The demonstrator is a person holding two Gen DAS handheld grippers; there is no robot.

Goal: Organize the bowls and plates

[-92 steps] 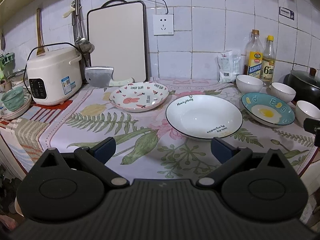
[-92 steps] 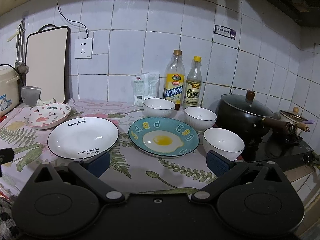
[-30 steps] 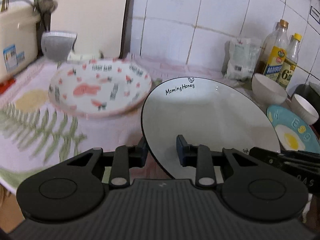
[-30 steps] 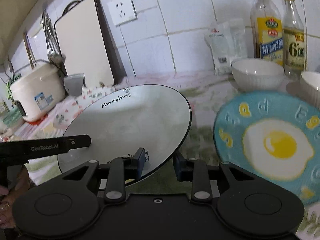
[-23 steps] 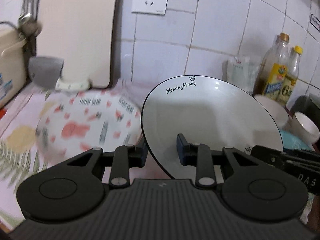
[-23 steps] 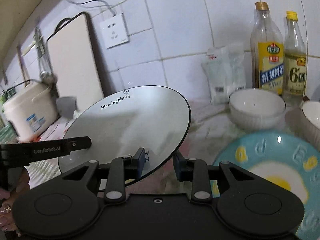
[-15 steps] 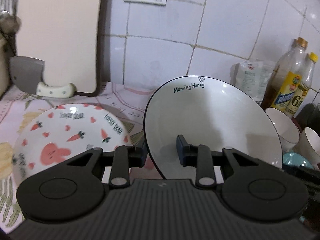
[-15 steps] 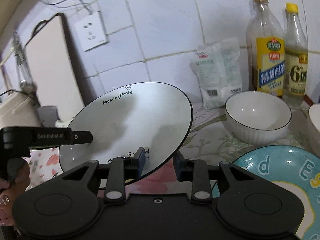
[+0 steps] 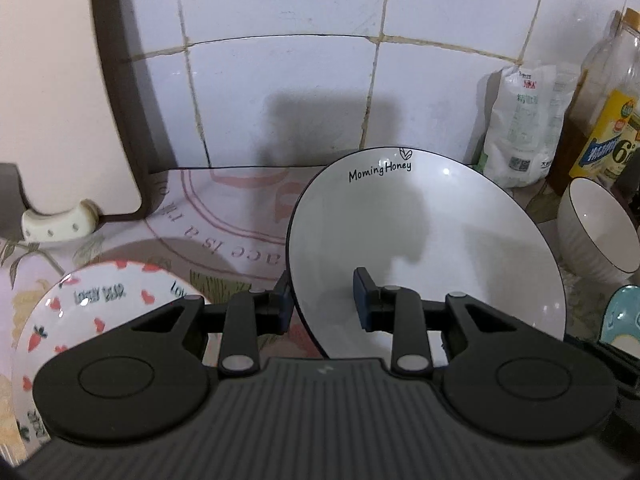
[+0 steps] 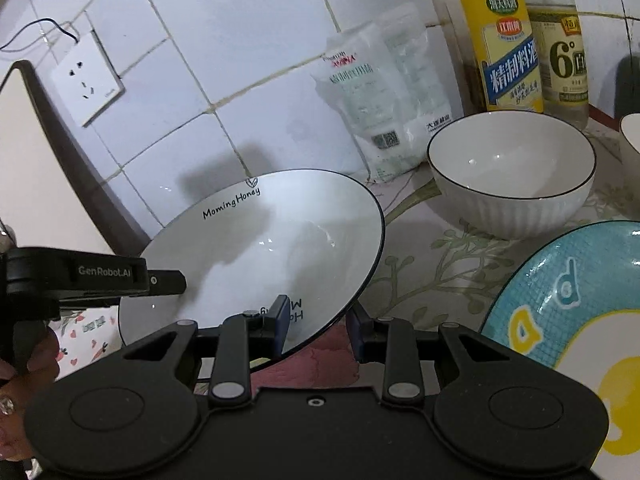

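We hold the white plate (image 9: 424, 240) lettered "Morning Honey" with both grippers, raised off the tabletop (image 10: 420, 248) and tilted, its far rim toward the tiled wall (image 9: 280, 80). The left gripper (image 9: 322, 304) pinches the plate's left near rim, one finger under and one on the inner face; the right gripper (image 10: 316, 326) pinches the right near rim the same way. To the left and below the white plate lies the heart-and-carrot plate (image 9: 100, 320), flat on the tabletop, its right edge hidden behind the left gripper's body. At far left a cutting board (image 9: 60, 80) leans against the wall, with a cleaver's pale handle (image 9: 60, 224) at its foot. To the right stand a ribbed white bowl (image 10: 512, 176), a salt bag (image 10: 384, 100) against the wall, and two bottles (image 10: 500, 40) behind the bowl. The blue egg plate (image 10: 560, 300) lies near right, just beside the right gripper. A second bowl's rim (image 10: 632, 136) shows at the right edge. In the right wrist view the person's hand (image 10: 24, 364) grips the left tool at the left edge.
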